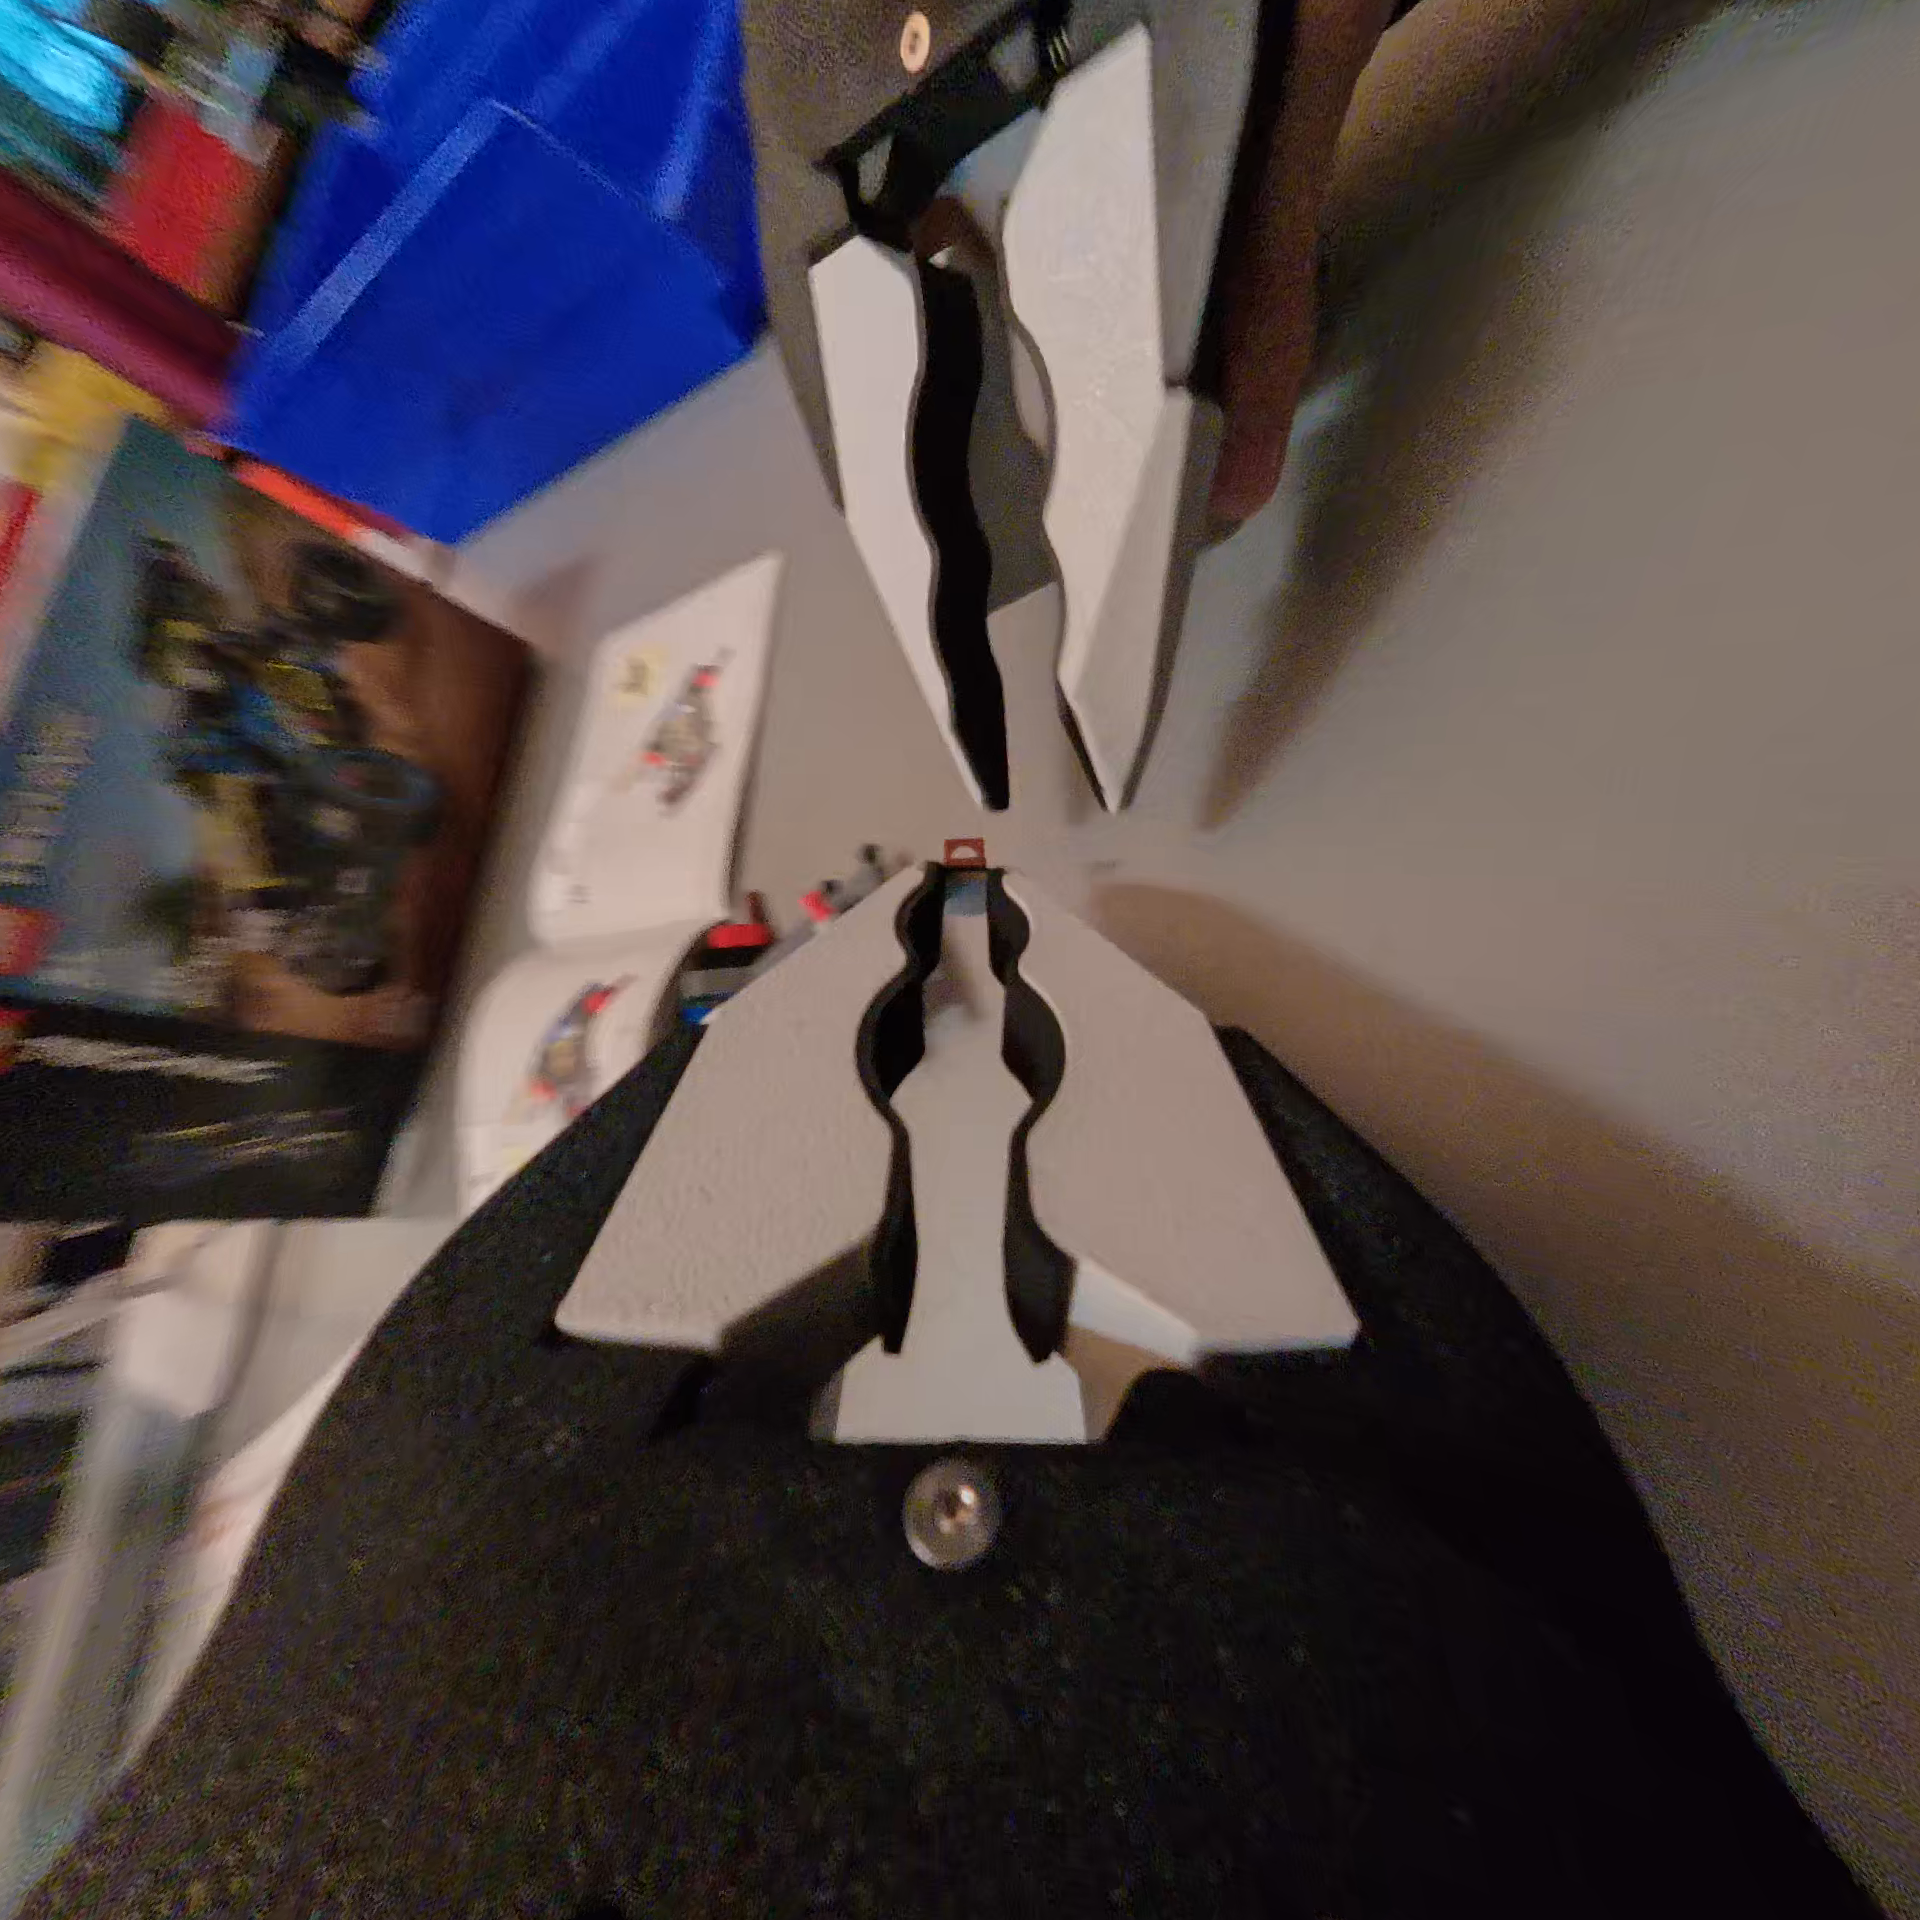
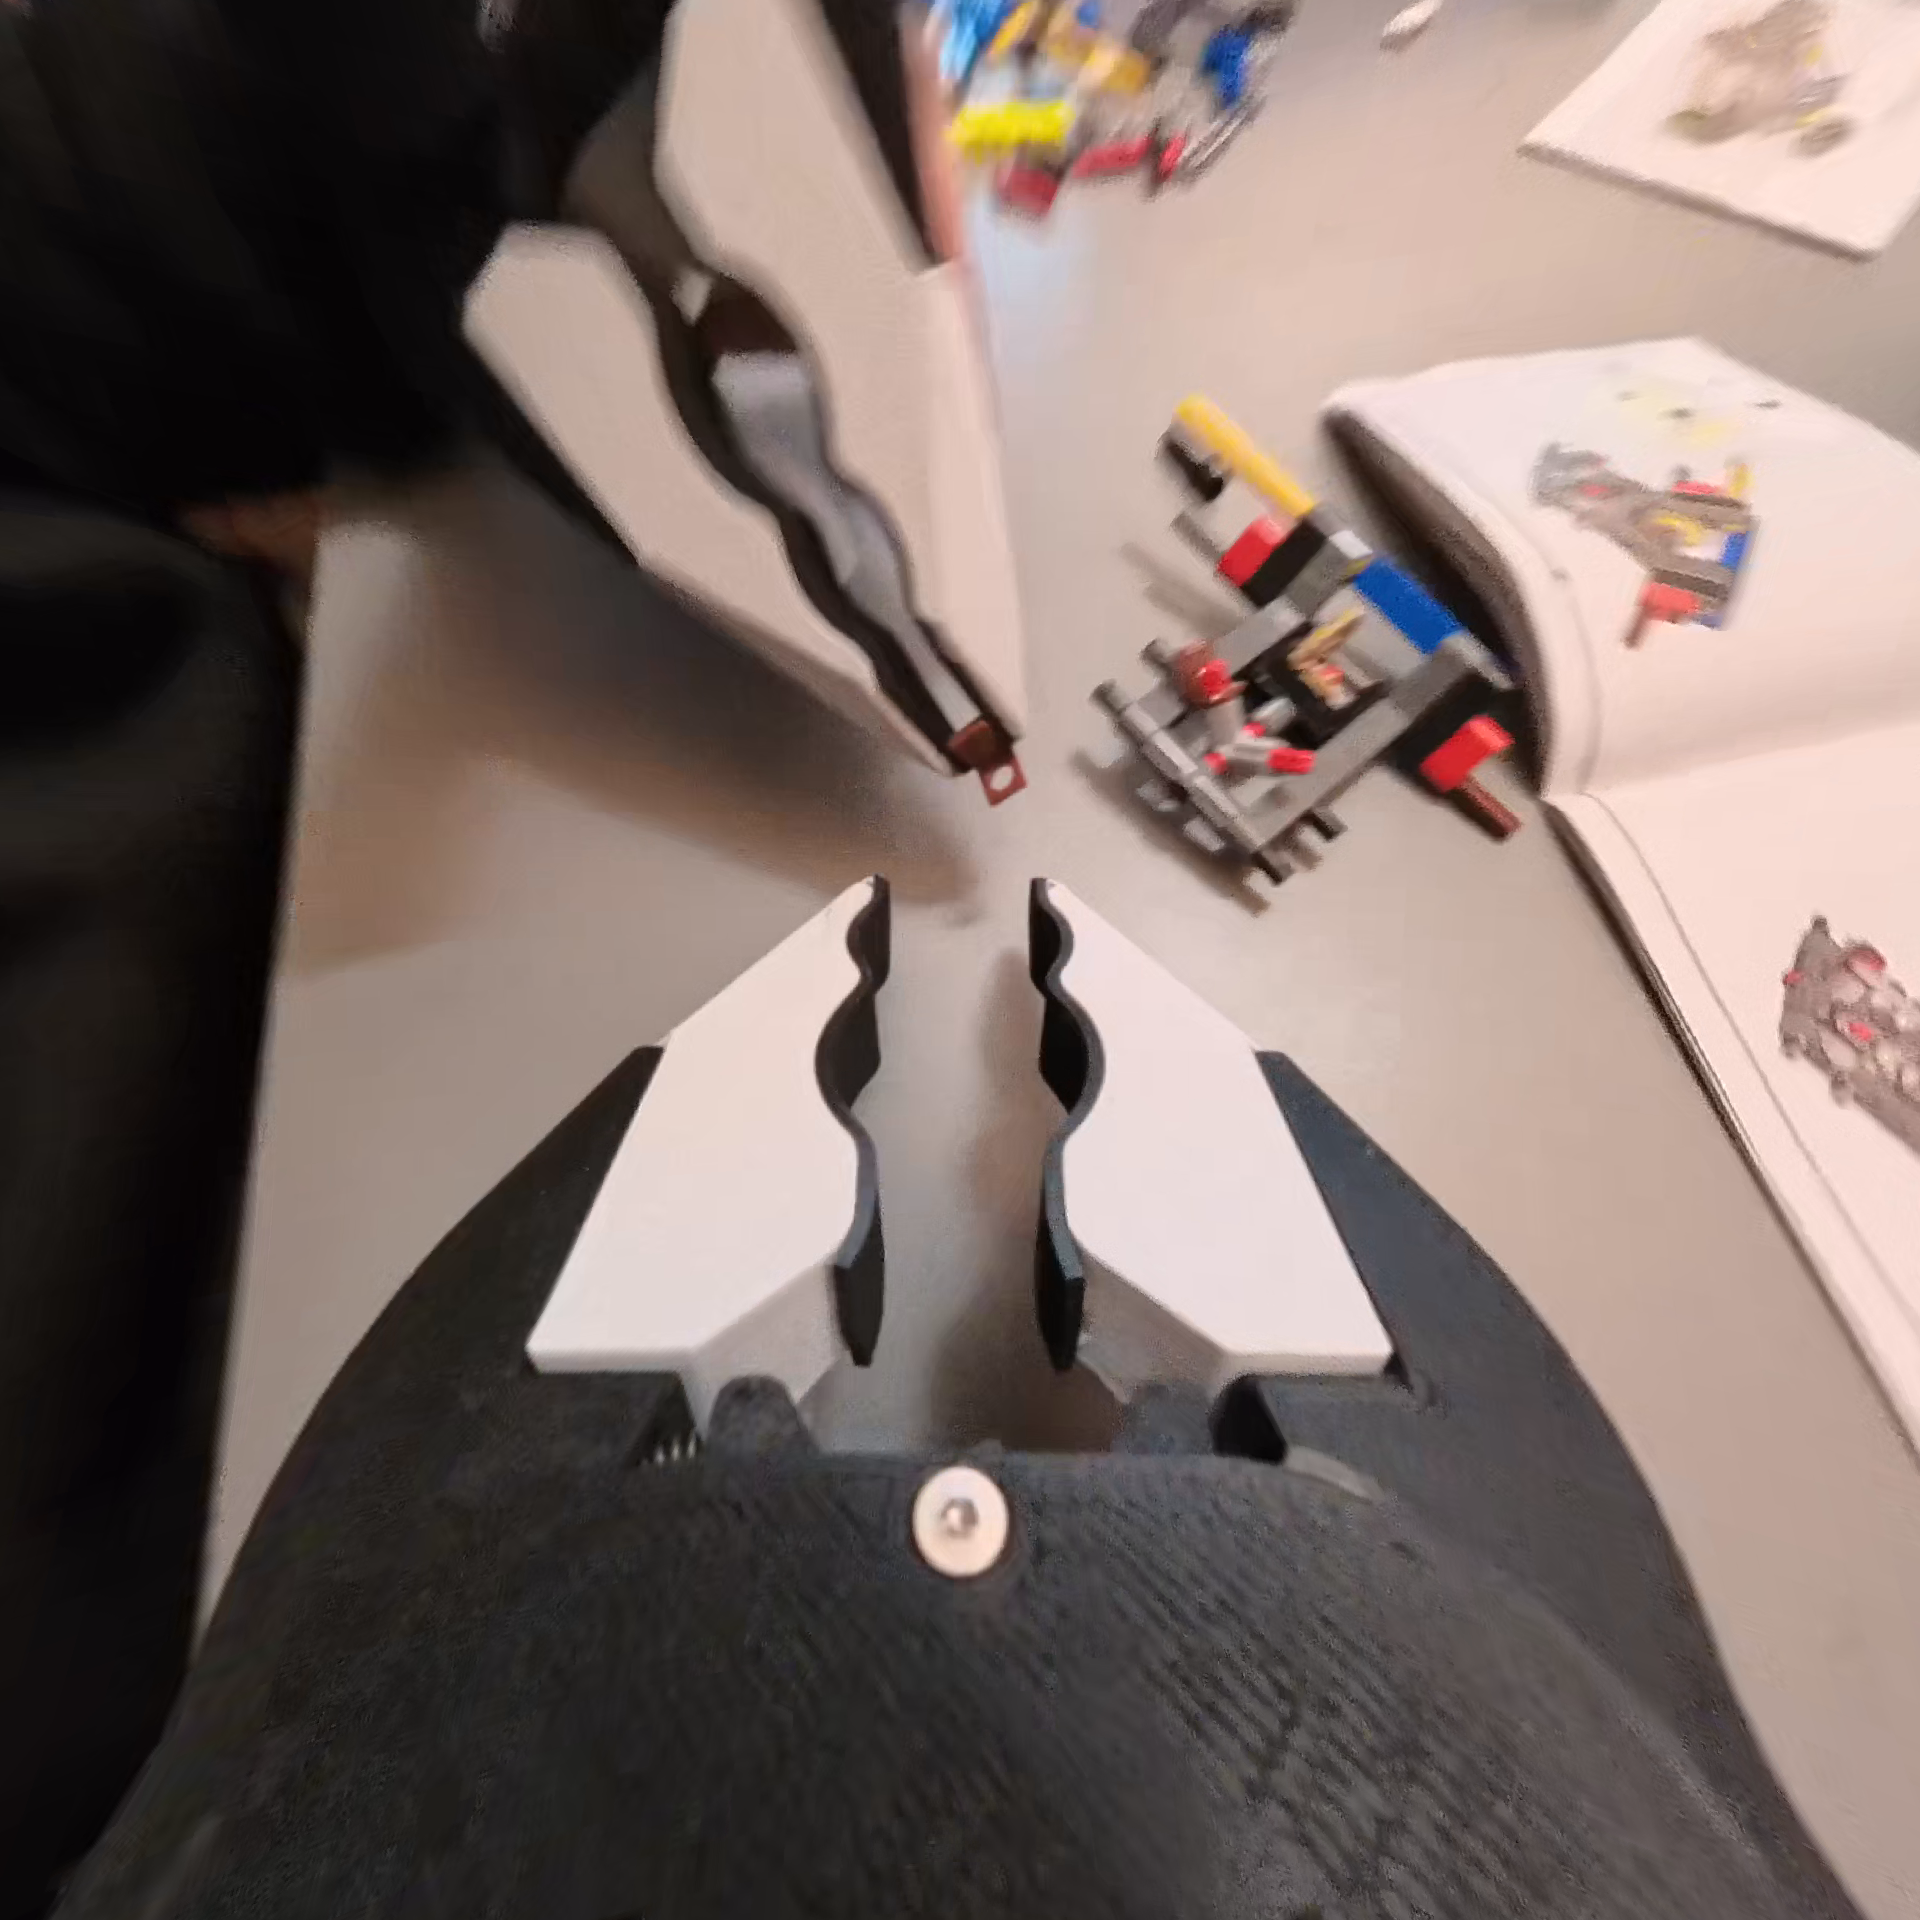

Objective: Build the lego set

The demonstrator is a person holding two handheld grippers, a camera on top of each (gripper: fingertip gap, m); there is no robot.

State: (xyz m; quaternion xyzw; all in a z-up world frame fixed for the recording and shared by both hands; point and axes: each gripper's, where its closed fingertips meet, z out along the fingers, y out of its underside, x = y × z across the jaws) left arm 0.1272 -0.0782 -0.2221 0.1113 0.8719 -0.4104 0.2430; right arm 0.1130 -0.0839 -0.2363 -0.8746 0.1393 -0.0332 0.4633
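My left gripper (image 1: 963,881) is shut on a small dark red piece with a hole (image 1: 963,854), held above the grey table. The right wrist view shows it too, with the left gripper (image 2: 982,740) pinching the piece (image 2: 987,764) at its tips. My right gripper (image 2: 961,896) is open and empty, its tips just short of the piece; it also shows in the left wrist view (image 1: 1051,802), facing the left gripper tip to tip. The partly built grey, black, red, blue and yellow model (image 2: 1320,665) lies on the table to the right, partly hidden in the left wrist view (image 1: 743,940).
An open instruction booklet (image 2: 1662,540) lies beside the model; it also shows in the left wrist view (image 1: 665,748). A pile of loose bricks (image 2: 1091,94) is farther back. The set's box (image 1: 239,810) and a blue bin (image 1: 499,270) stand at the left. My left and right fingertips are right by each other.
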